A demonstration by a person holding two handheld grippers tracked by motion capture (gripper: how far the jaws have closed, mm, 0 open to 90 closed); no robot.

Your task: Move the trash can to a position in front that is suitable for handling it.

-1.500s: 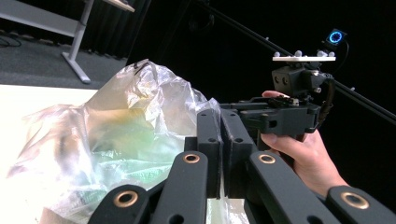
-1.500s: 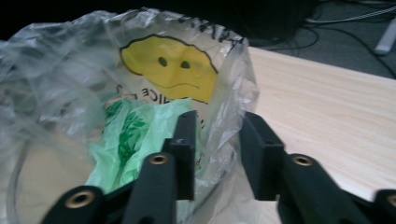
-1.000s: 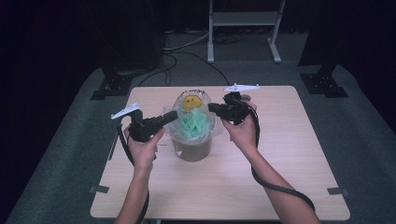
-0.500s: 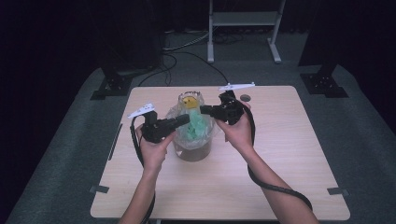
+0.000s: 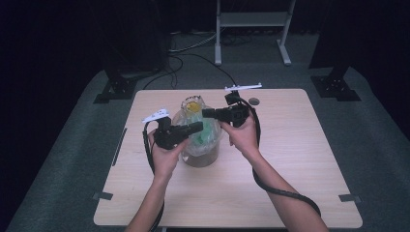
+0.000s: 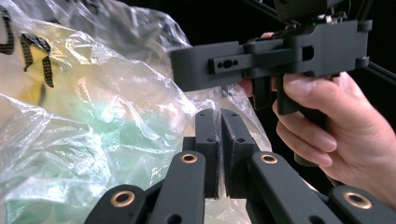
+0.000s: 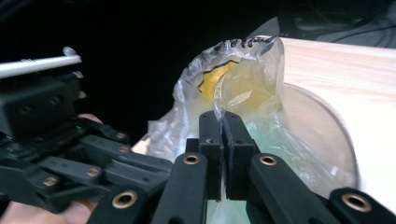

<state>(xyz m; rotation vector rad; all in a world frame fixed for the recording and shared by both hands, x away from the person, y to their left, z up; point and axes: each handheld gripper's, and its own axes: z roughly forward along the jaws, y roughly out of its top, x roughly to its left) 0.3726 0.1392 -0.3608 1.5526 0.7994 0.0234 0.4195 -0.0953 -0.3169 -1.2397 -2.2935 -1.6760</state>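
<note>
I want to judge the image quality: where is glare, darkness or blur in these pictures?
High view: wooden table lit, surroundings dark. Left gripper view: glare on the clear crinkled plastic bag, nearest parts soft. Right gripper view: dark background, other gripper blurred.

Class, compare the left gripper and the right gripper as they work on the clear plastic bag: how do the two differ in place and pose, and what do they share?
The left gripper sits lower and nearer the person; the right gripper sits higher and farther back. The left points toward the right side of the high view, the right toward its left. Shared: both are black, with jaws closed on the film of the plastic bag.
</note>
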